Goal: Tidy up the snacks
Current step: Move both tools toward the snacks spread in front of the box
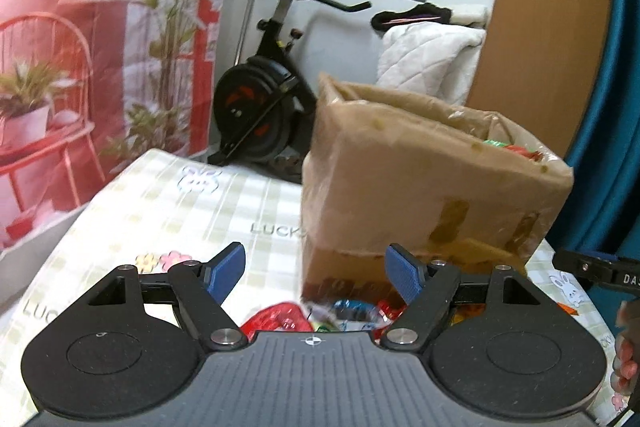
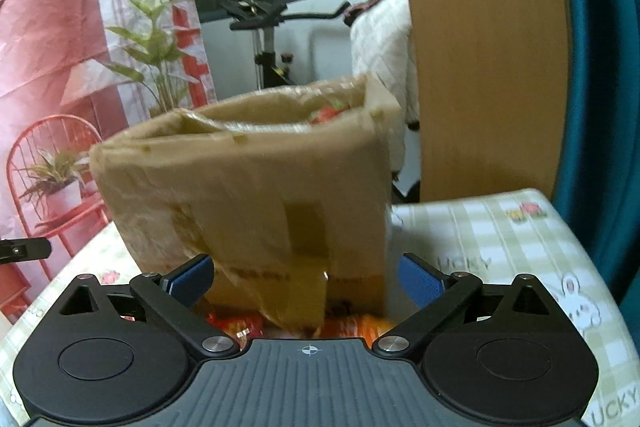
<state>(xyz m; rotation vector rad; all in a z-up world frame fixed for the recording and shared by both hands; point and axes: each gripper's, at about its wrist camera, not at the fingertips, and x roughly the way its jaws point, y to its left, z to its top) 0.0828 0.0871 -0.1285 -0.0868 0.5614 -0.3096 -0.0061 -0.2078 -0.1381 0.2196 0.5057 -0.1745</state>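
Observation:
A taped brown cardboard box (image 1: 424,183) stands on the table with red and green snack packets (image 1: 508,147) showing inside its open top; it also shows in the right wrist view (image 2: 248,195). Loose shiny snack packets (image 1: 280,319) in red, blue and green lie on the table in front of the box, under my left gripper (image 1: 316,273), which is open and empty. My right gripper (image 2: 306,277) is open and empty, close to the box's front, above orange and red packets (image 2: 236,325). A loose tape flap (image 2: 300,303) hangs from the box.
The table has a green checked cloth (image 1: 168,203) with cartoon prints. An exercise bike (image 1: 264,99) stands behind the table. A red printed backdrop (image 1: 60,67) hangs on the left, a wooden panel (image 2: 480,59) and a teal curtain (image 2: 600,67) on the right.

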